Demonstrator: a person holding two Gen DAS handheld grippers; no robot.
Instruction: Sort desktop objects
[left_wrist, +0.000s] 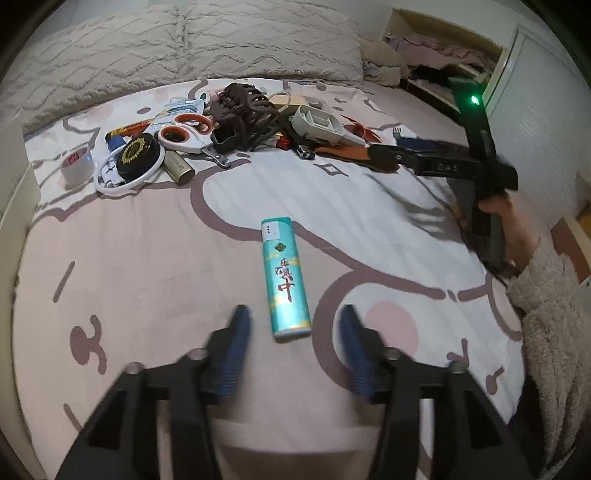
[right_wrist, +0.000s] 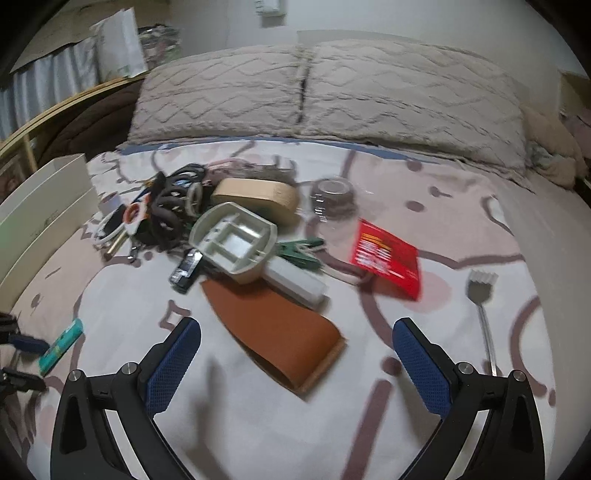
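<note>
A teal lighter-shaped tube (left_wrist: 285, 275) lies flat on the pink bedsheet (left_wrist: 147, 258). My left gripper (left_wrist: 293, 312) is open, its blue pads on either side of the tube's near end without touching it. The same tube (right_wrist: 61, 349) shows at the left edge of the right wrist view. My right gripper (right_wrist: 297, 326) stands wide open above a brown leather case (right_wrist: 280, 332) and holds nothing. In the left wrist view a hand holds the right gripper (left_wrist: 384, 155) next to the pile.
A pile at the back holds orange-handled scissors (left_wrist: 188, 133), a black round tin (left_wrist: 138, 155), a tape roll (left_wrist: 75, 166), a hair claw (left_wrist: 240, 107) and a grey plastic holder (right_wrist: 234, 240). A red packet (right_wrist: 388, 258) and a metal scratcher (right_wrist: 480, 291) lie right. A white box (right_wrist: 40, 214) stands left.
</note>
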